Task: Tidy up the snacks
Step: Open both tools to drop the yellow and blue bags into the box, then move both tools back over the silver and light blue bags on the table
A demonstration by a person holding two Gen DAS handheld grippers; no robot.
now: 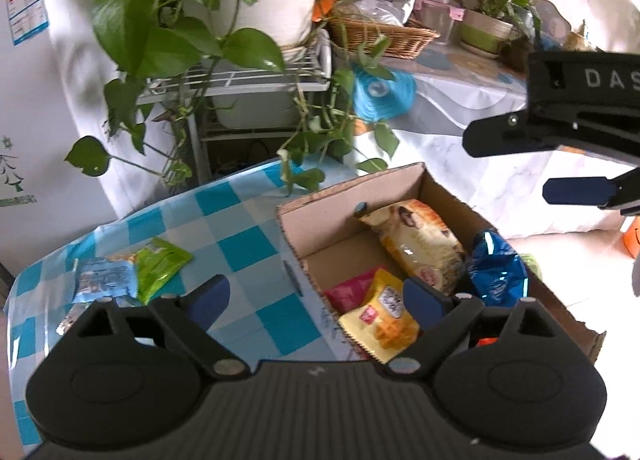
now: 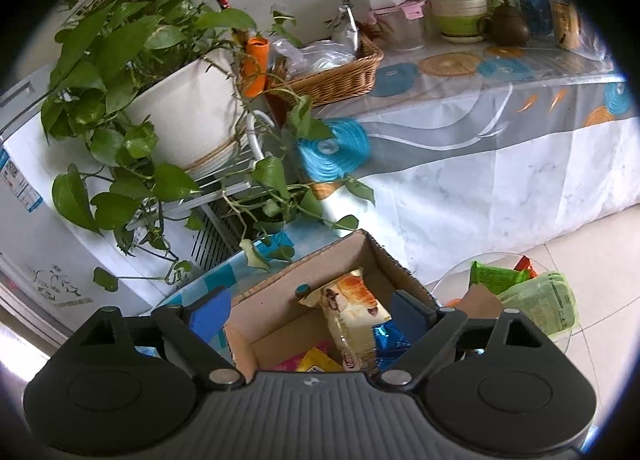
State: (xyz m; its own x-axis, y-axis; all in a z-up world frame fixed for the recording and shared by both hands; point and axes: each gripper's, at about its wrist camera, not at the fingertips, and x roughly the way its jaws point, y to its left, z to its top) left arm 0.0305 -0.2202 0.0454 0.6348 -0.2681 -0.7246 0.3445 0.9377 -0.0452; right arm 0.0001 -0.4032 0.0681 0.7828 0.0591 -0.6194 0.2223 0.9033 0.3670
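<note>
Left tool (image 1: 316, 300) spread, empty | right tool (image 2: 310, 310) spread, empty | above box (image 1: 352, 195)

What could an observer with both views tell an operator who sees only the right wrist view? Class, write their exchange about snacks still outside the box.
Operator: My gripper hides the table left of the box. Are any snacks still lying there?
Observer: Yes, a green packet lies flat on the checked tablecloth, left of the cardboard box.
Operator: Is that the only one?
Observer: No, a light blue packet lies right beside it, on the side farther from the box.
</note>
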